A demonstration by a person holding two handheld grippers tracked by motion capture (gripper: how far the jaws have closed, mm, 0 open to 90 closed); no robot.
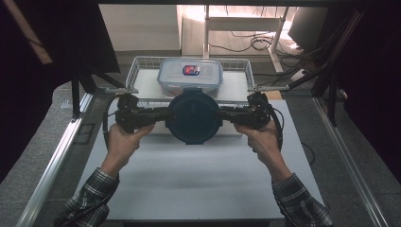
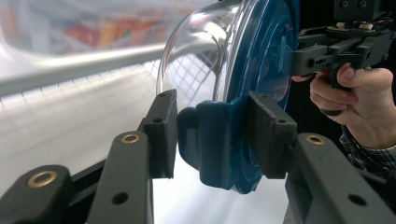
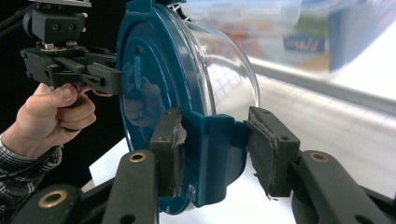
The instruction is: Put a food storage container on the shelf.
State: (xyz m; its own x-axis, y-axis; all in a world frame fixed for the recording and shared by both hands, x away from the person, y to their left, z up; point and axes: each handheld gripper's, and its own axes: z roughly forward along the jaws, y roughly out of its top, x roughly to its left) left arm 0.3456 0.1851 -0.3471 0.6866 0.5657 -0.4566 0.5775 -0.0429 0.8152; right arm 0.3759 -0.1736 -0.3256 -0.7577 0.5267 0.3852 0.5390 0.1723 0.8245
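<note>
The left gripper (image 1: 163, 115) clamps the round container's (image 1: 194, 117) left latch. The right gripper (image 1: 226, 115) clamps its right latch, near the wire basket (image 1: 134, 71).

Round blue-lidded container (image 1: 194, 118) clamped between left claw (image 1: 163, 115), right claw (image 1: 226, 115)

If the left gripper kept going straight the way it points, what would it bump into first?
The left gripper points sideways at the round container, whose blue side clip already sits between its jaws. So it would meet that clip first; beyond the container comes the right gripper.
</note>
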